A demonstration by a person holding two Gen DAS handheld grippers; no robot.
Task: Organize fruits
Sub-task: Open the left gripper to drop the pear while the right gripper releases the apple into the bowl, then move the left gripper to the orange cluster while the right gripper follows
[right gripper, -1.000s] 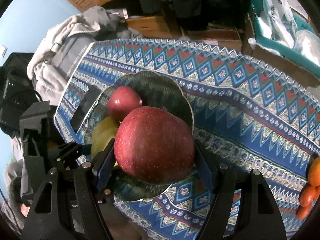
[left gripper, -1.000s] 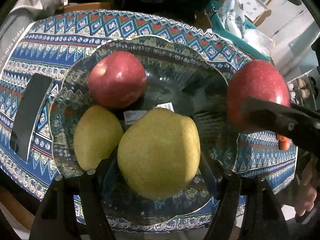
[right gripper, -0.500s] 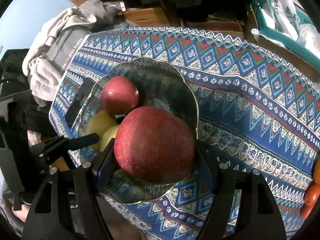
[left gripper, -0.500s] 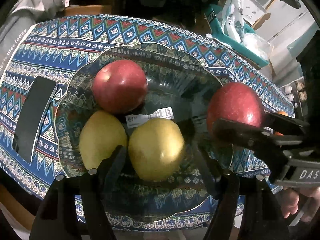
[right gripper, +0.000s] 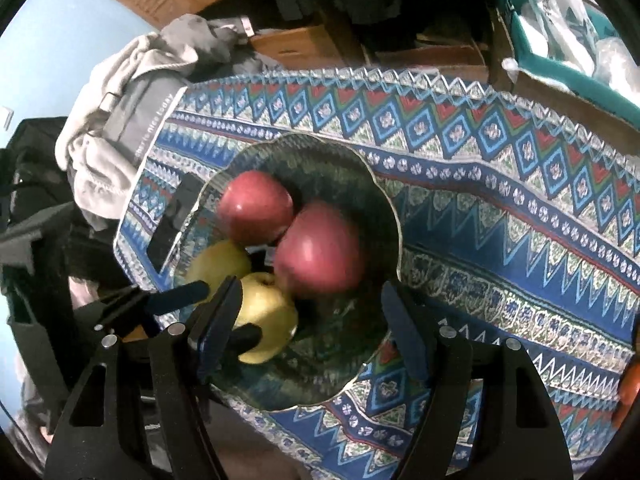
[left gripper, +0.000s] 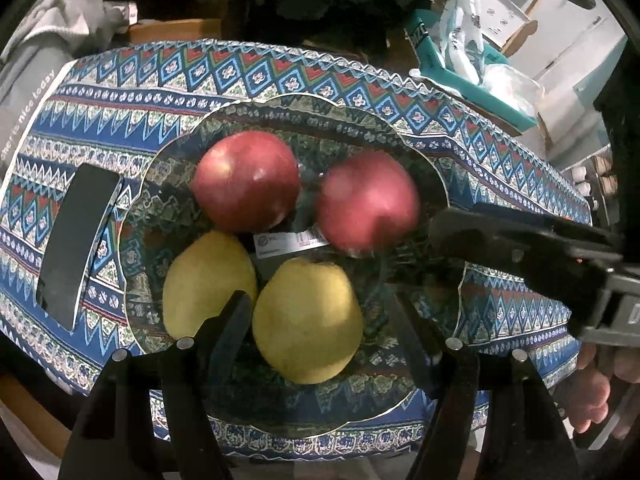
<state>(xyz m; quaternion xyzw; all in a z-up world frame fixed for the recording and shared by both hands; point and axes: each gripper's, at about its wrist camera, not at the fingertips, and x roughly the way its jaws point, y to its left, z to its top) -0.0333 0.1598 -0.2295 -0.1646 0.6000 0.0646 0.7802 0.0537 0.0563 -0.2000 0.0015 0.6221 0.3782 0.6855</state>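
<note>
Four fruits in the bowl (left gripper: 436, 168)

Both grippers, left (left gripper: 320, 316) and right (right gripper: 310, 308), gape empty; the blurred apple (left gripper: 368, 204) sits beside the other apple (left gripper: 246, 180), pears in front (next, judging, fetch more fruit).

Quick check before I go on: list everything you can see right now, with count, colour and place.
apples: 2, red, side by side at the far side of the bowl; the right one is blurred
pears: 2, yellow, at the near side of the bowl; second one to its left
bowl: 1, clear glass, wavy rim, on the cloth
label: 1, white, in the bowl's middle among the fruit
cloth: 1, blue patterned, covers the table
phone: 1, black, flat on the cloth left of the bowl
hoodie: 1, grey, off the cloth's left end
orange fruit: count unclear, at the right edge
left gripper: black, open, at the near pear
right gripper: black, open, empty, above the bowl's near rim
</note>
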